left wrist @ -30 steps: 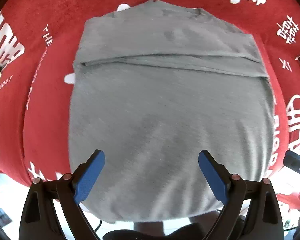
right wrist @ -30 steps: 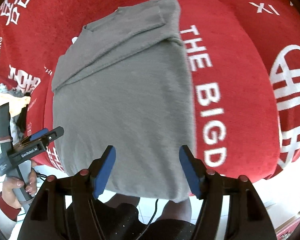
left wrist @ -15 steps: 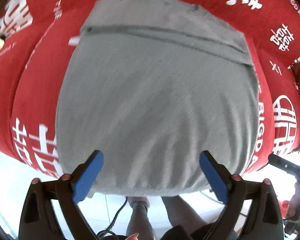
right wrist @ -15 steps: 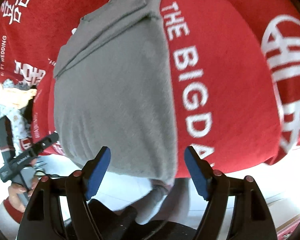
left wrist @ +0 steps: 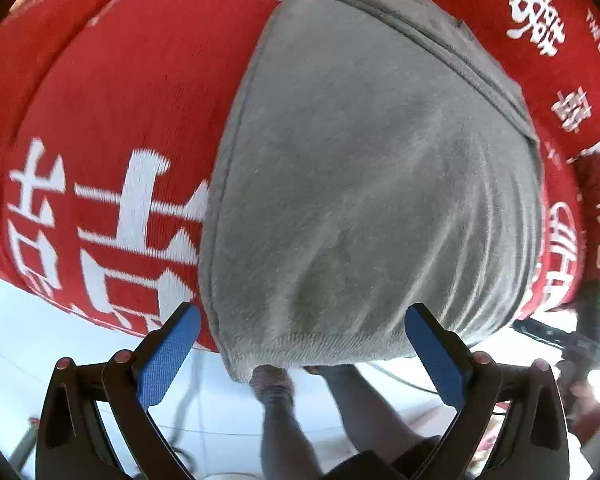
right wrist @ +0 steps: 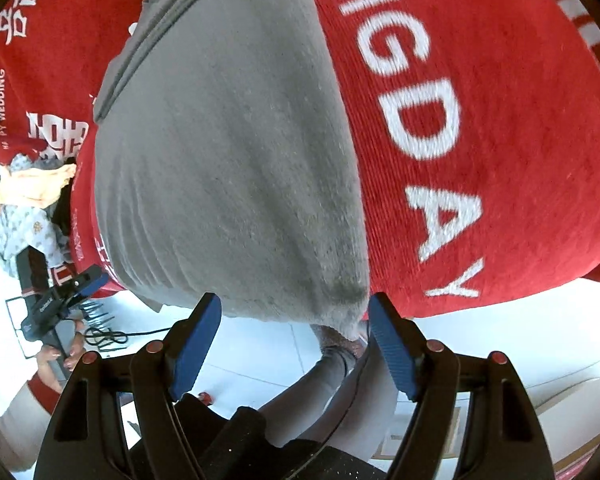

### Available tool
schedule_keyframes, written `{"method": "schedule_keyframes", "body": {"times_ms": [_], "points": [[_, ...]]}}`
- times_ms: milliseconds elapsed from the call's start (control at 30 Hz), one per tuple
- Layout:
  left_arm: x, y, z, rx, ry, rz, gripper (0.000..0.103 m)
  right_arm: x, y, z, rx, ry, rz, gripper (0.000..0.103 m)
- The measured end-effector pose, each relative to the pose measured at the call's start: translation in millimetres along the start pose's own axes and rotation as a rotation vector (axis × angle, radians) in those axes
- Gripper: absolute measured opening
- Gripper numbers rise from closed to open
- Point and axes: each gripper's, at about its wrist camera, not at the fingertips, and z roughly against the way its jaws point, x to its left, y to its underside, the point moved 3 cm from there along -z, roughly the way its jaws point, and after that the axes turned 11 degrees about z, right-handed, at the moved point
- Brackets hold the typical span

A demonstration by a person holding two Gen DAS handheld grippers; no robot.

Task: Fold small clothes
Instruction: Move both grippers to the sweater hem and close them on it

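A grey garment (left wrist: pixel 372 184) lies flat on a red cloth with white lettering (left wrist: pixel 112 128), its sides folded in and its near hem hanging over the table's front edge. My left gripper (left wrist: pixel 300 356) is open, its blue pads either side of the hem's left corner, just below it. In the right wrist view the same garment (right wrist: pixel 228 152) fills the middle. My right gripper (right wrist: pixel 296 344) is open at the hem's right corner, with the corner between its pads. Neither gripper holds the fabric.
The red cloth (right wrist: pixel 480 120) covers the table and drapes over its front edge. A pile of other clothes (right wrist: pixel 32 196) sits at the table's left end. The person's legs (left wrist: pixel 284 412) and white floor lie below the edge. The left gripper shows in the right wrist view (right wrist: pixel 60 300).
Both grippers have dropped and come close to the garment's near hem, the left toward its left corner, the right toward its right corner. The garment has not moved. Both stayed open.
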Motion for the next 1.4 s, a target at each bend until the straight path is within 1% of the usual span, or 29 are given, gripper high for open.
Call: {"method": "schedule_keyframes", "body": {"times_ms": [33,167,233,367,500,633,700,767,800,900,967,1067,1133,1200,1267,1300,1400], "points": [[4,1,-2,0.011,0.021,-0.003,0.102,-1,1,-3,0.001,-0.013,0.0,0.079],[9,3,-11,0.026,0.043,-0.024,0.102,-6,4,-14,0.02,-0.028,0.013,0.079],[4,3,-18,0.042,0.063,-0.034,0.102,-7,5,-18,0.027,-0.033,0.021,0.079],[-1,2,-25,0.041,0.036,-0.07,0.102,-7,7,-22,0.035,-0.043,0.031,0.079],[3,3,-26,0.043,0.049,-0.058,0.102,-9,9,-24,0.039,-0.062,0.027,0.079],[3,5,-26,0.047,0.038,-0.081,0.102,-9,8,-28,0.046,-0.075,0.029,0.08],[6,8,-26,0.04,0.021,-0.077,0.102,-10,9,-29,0.045,-0.078,0.029,0.08],[13,10,-28,0.046,0.022,-0.046,0.102,-11,10,-30,0.045,-0.084,0.031,0.08],[16,10,-31,0.057,0.035,-0.021,0.102,-12,10,-31,0.047,-0.091,0.028,0.08],[15,10,-34,0.057,0.047,-0.015,0.102,-13,9,-35,0.057,-0.102,0.022,0.08],[13,11,-32,0.064,0.088,-0.012,0.102,-13,7,-36,0.066,-0.108,0.027,0.08],[6,10,-26,0.08,0.17,-0.014,0.102,-9,4,-30,0.052,-0.172,0.033,0.08],[-1,11,-23,0.086,0.22,-0.036,0.102,-3,0,-24,0.023,-0.246,0.035,0.08],[-4,10,-25,0.087,0.215,-0.059,0.102,1,-4,-23,0.008,-0.289,0.042,0.08],[-2,9,-30,0.088,0.182,-0.065,0.102,1,-6,-29,0.021,-0.289,0.051,0.08],[1,9,-32,0.091,0.182,-0.058,0.102,-1,-6,-33,0.03,-0.284,0.048,0.08],[2,11,-33,0.091,0.186,-0.052,0.102,-5,-5,-38,0.035,-0.31,0.036,0.08]]}}
